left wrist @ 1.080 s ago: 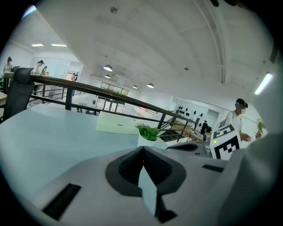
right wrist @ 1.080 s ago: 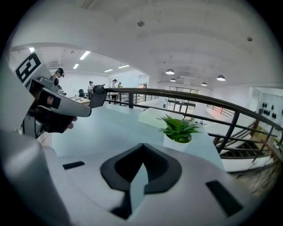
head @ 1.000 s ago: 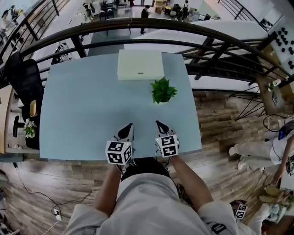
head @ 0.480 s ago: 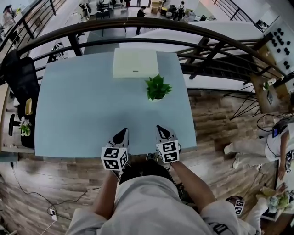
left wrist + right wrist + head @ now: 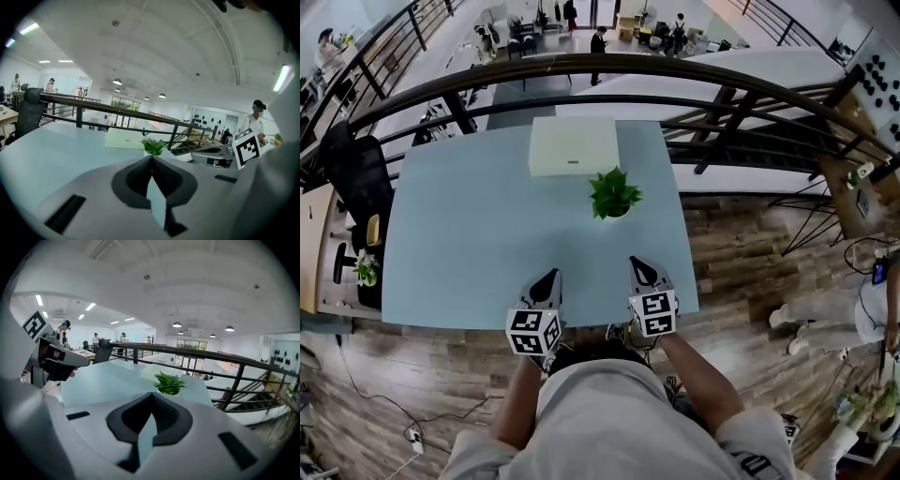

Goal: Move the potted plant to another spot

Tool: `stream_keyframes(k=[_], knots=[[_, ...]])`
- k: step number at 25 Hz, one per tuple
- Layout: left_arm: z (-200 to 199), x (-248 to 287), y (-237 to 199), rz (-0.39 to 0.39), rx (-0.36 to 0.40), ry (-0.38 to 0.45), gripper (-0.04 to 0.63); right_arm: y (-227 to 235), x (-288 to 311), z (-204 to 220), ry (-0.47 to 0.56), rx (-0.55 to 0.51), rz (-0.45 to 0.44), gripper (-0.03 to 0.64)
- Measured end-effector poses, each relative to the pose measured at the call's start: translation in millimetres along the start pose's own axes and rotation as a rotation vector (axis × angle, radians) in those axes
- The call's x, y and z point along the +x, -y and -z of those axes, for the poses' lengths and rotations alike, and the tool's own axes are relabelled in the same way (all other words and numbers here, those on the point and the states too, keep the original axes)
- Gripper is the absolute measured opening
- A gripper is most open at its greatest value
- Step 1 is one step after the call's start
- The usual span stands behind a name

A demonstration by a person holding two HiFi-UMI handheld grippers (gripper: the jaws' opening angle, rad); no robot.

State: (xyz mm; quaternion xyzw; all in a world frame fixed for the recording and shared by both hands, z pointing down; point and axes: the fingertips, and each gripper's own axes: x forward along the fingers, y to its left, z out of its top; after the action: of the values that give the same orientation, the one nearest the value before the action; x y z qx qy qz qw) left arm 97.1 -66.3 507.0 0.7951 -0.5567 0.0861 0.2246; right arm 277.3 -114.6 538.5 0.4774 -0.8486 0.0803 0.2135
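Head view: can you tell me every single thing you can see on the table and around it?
Table: one, light blue, middle of the view.
Box: one, white, flat, at the table's far edge.
Potted plant: one, green leaves in a white pot, just in front of the box, toward the right.
Railing: one, dark, curving behind the table.
Chair: one, black, left of the table.
Floor: wooden, brown, around the table.
Left tool: one, grey, shut and empty, over the table's near edge.
Right tool: one, grey, shut and empty, beside the left one.
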Motion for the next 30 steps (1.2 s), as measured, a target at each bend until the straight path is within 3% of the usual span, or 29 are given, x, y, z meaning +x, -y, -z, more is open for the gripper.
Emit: stream_keyframes(k=[21, 30], knots=[[-113, -25, 48, -0.015, 0.132, 0.252, 0.012, 8, -52, -144, 0.355, -0.028, -0.021, 0.003], [-131, -43, 42, -0.054, 0.159, 0.302, 0.012, 5, -64, -171, 0.412, -0.067, -0.007, 0.003]])
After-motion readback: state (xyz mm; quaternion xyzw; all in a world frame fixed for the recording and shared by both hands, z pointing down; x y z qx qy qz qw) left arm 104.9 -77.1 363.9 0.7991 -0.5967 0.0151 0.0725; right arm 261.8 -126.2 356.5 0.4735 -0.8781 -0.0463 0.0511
